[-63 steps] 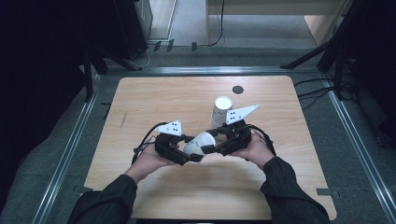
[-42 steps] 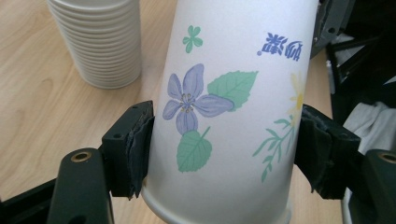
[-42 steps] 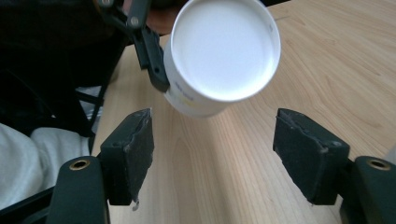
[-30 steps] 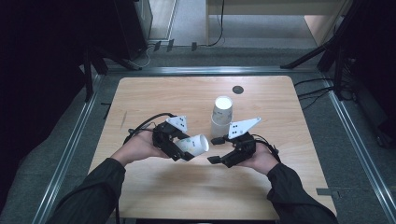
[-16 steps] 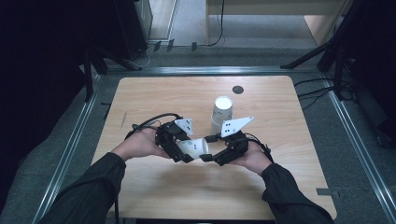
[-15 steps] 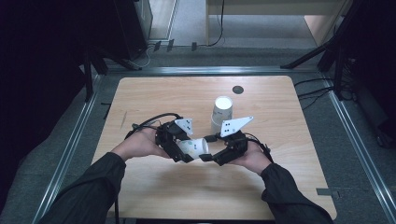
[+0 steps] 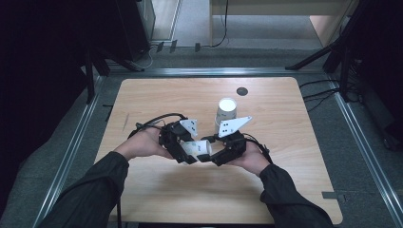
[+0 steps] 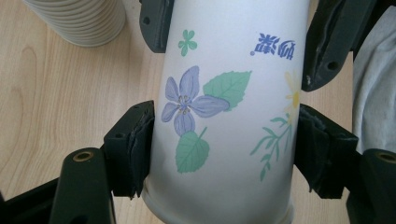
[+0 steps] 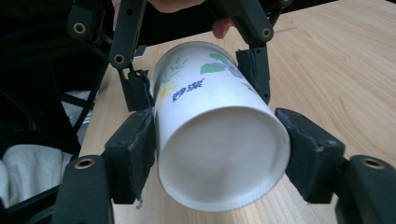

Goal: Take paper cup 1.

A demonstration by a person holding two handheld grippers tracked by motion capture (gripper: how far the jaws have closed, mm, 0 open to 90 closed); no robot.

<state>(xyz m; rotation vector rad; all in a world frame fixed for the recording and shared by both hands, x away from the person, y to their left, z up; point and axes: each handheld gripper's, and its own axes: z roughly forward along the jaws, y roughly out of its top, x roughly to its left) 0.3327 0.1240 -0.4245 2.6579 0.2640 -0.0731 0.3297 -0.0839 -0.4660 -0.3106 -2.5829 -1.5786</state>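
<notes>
Cup handover above the counter (image 7: 152,102), near the cup stack (image 7: 226,110).
My left gripper (image 8: 219,154) is clamped on the flowered paper cup (image 7: 196,148); my right gripper (image 9: 219,154) has been closing round its base, pads at the wall. Seat right squarely, squeeze gently, before left releases.

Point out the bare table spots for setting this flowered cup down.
Free: the left part of the table, and the right side beyond the cup stack. Crowded: the middle, where left gripper and right gripper meet on the flowered cup.
</notes>
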